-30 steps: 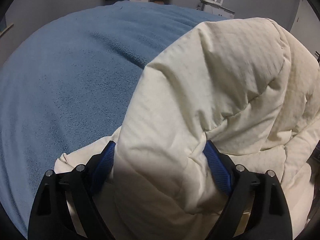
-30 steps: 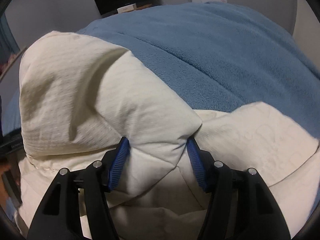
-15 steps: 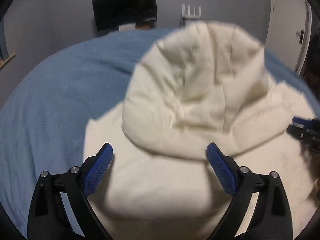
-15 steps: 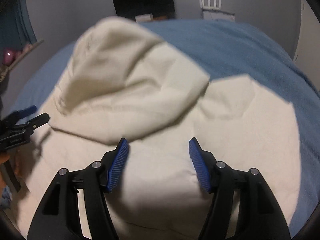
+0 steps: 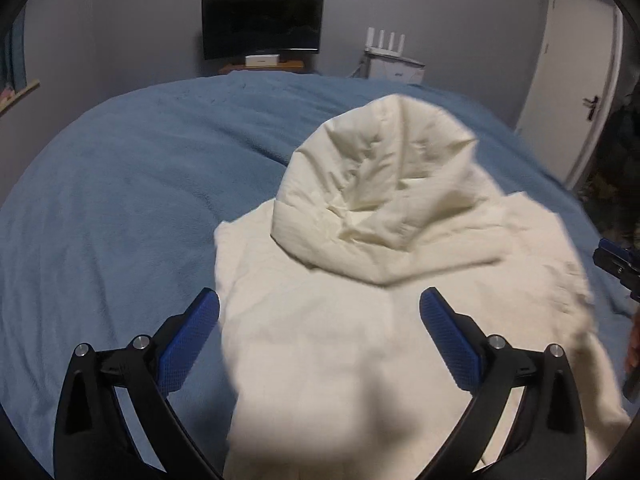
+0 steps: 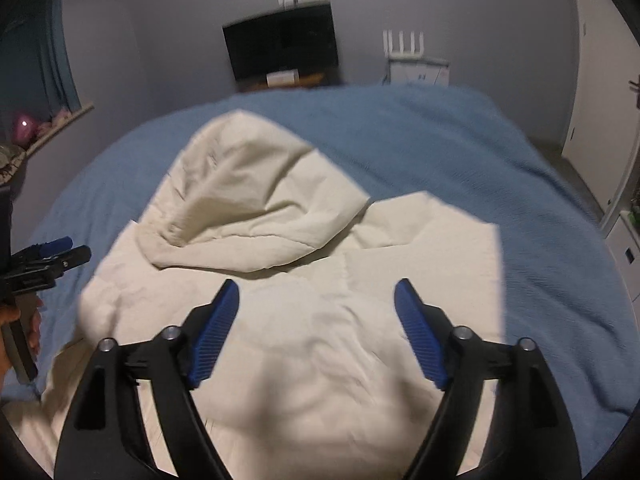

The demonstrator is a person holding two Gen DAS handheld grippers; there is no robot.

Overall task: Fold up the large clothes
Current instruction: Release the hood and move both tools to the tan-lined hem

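A cream padded garment (image 5: 360,328) (image 6: 304,320) lies on the blue bedspread (image 5: 120,208) (image 6: 520,200), its hood (image 5: 384,188) (image 6: 240,192) heaped at the far end. My left gripper (image 5: 319,312) hovers above the garment's near part, jaws still opening, nothing pinched between them. My right gripper (image 6: 317,302) also hangs over the cloth with its jaws opening and empty. The right gripper's tips (image 5: 616,260) show at the right edge of the left wrist view, and the left gripper's tips (image 6: 48,256) at the left edge of the right wrist view.
A dark monitor (image 5: 262,24) and a white router (image 5: 386,42) stand against the grey wall beyond the bed. A white door (image 5: 576,80) is at the right. A windowsill with a pink object (image 6: 24,128) is at the left.
Both grippers let go of the garment's folds, opened wider and drew back and up. The hood dropped onto the garment, which now lies spread on the bed.
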